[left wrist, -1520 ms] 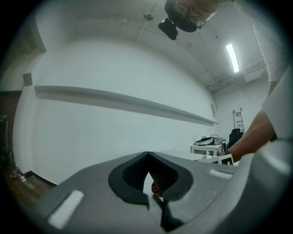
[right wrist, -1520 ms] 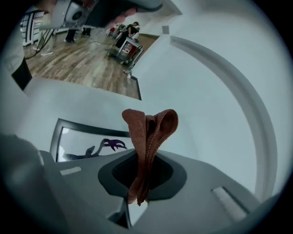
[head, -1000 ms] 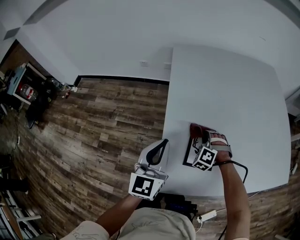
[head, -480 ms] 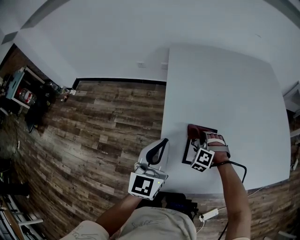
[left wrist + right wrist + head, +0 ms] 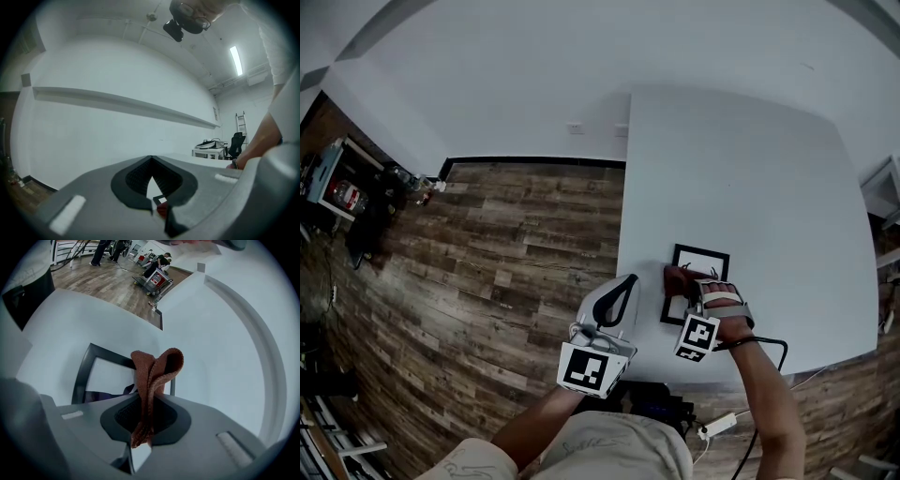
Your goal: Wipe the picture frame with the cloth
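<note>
A black picture frame (image 5: 701, 256) with a white picture lies flat near the front left corner of the white table (image 5: 750, 159). My right gripper (image 5: 688, 284) is shut on a folded dark red cloth (image 5: 678, 277), which rests on the frame's near part. In the right gripper view the cloth (image 5: 153, 373) stands up out of the closed jaws over the frame (image 5: 99, 372). My left gripper (image 5: 628, 281) is shut and holds nothing, hovering off the table's left edge over the floor. In the left gripper view its jaws (image 5: 151, 185) point toward a white wall.
A wood floor (image 5: 506, 253) lies left of the table. A black cable (image 5: 769, 330) runs from my right gripper over the table's front edge to a power strip (image 5: 717, 431). A cluttered shelf (image 5: 342, 187) stands far left, and a white wall at the back.
My right gripper has drawn the cloth toward me across the frame, uncovering the frame's far part. The left gripper has stayed where it was.
</note>
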`<state>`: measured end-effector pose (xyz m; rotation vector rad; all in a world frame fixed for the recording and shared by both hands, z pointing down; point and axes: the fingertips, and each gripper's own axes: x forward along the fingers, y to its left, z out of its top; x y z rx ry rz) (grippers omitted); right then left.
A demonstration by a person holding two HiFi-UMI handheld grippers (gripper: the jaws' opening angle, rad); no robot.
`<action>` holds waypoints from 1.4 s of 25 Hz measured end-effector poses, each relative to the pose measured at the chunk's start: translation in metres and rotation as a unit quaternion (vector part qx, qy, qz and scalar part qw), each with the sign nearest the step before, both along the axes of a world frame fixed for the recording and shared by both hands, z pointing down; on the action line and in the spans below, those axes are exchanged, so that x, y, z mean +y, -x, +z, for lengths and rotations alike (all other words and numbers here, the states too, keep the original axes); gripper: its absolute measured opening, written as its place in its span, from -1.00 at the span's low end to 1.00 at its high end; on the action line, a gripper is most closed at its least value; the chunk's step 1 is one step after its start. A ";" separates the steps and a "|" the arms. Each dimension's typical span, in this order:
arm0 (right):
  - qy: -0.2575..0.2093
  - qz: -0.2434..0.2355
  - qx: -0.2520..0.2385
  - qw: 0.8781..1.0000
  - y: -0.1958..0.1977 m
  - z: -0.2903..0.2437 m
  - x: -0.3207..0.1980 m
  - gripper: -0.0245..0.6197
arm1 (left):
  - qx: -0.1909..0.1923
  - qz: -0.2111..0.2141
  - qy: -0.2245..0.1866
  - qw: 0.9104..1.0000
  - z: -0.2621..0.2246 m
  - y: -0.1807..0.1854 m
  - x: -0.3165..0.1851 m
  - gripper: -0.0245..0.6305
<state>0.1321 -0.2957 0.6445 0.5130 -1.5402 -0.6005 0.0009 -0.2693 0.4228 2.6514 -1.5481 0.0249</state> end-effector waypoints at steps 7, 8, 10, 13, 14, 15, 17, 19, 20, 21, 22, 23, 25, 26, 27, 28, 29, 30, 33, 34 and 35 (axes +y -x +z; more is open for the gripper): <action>0.016 -0.012 -0.001 1.000 0.005 0.000 0.034 -0.74 | -0.002 0.004 0.005 1.000 0.002 -0.001 0.000 -0.92; 0.019 -0.015 0.001 1.000 0.006 0.000 0.039 -0.74 | -0.001 0.004 0.002 1.000 0.002 -0.001 -0.001 -0.92; 0.024 -0.021 0.005 0.999 0.008 -0.001 0.049 -0.74 | 0.002 0.004 -0.005 1.000 0.000 -0.001 -0.002 -0.92; 0.033 -0.027 0.010 0.999 0.009 -0.001 0.064 -0.74 | 0.000 0.007 -0.003 1.000 0.001 -0.002 -0.003 -0.92; 0.037 -0.028 0.011 0.999 0.010 -0.001 0.068 -0.74 | 0.001 0.007 -0.003 1.000 0.001 -0.002 -0.004 -0.92; 0.041 -0.029 0.011 0.999 0.010 -0.001 0.072 -0.74 | 0.004 0.006 -0.006 1.000 0.001 -0.003 -0.005 -0.92; 0.052 -0.029 0.013 0.998 0.011 0.000 0.081 -0.74 | 0.006 0.006 -0.002 1.000 0.003 -0.004 -0.005 -0.92; 0.059 -0.027 0.016 0.998 0.012 0.000 0.088 -0.74 | 0.006 0.011 0.004 1.000 0.004 -0.006 -0.004 -0.92; 0.062 -0.026 0.016 0.998 0.013 0.000 0.091 -0.74 | 0.008 0.013 0.002 1.000 0.003 -0.007 -0.004 -0.92; 0.063 -0.025 0.017 0.998 0.013 0.000 0.092 -0.74 | 0.012 0.013 -0.005 1.000 0.001 -0.008 -0.004 -0.92; 0.064 -0.023 0.017 0.998 0.013 0.001 0.092 -0.74 | 0.015 0.013 -0.010 1.000 0.000 -0.009 -0.004 -0.92; 0.065 -0.022 0.016 0.998 0.013 0.001 0.093 -0.74 | 0.017 0.013 -0.010 1.000 0.001 -0.009 -0.004 -0.92; 0.065 -0.018 0.015 0.998 0.013 0.002 0.092 -0.74 | 0.014 0.017 0.000 1.000 0.005 -0.011 -0.003 -0.92; 0.065 -0.017 0.015 0.998 0.013 0.002 0.092 -0.74 | 0.011 0.020 0.006 1.000 0.006 -0.012 -0.002 -0.92; 0.064 -0.016 0.014 0.998 0.013 0.002 0.092 -0.74 | 0.010 0.021 0.007 1.000 0.007 -0.012 -0.001 -0.92; 0.063 -0.015 0.013 0.998 0.013 0.002 0.092 -0.74 | 0.013 0.021 0.004 1.000 0.006 -0.013 -0.002 -0.92; 0.062 -0.014 0.010 0.998 0.013 0.001 0.092 -0.74 | 0.015 0.020 0.001 1.000 0.004 -0.013 -0.002 -0.92; 0.062 -0.011 0.007 0.998 0.013 0.001 0.092 -0.74 | 0.017 0.020 -0.002 1.000 0.003 -0.013 -0.003 -0.92; 0.061 0.000 -0.011 0.998 0.013 -0.003 0.088 -0.74 | 0.016 0.021 -0.002 1.000 0.002 -0.013 -0.004 -0.92; 0.057 0.003 -0.017 0.998 0.012 -0.007 0.086 -0.74 | 0.013 0.022 0.006 1.000 0.004 -0.014 -0.003 -0.92; 0.053 0.006 -0.022 0.998 0.011 -0.011 0.084 -0.74 | 0.012 0.023 0.011 1.000 0.006 -0.014 -0.002 -0.92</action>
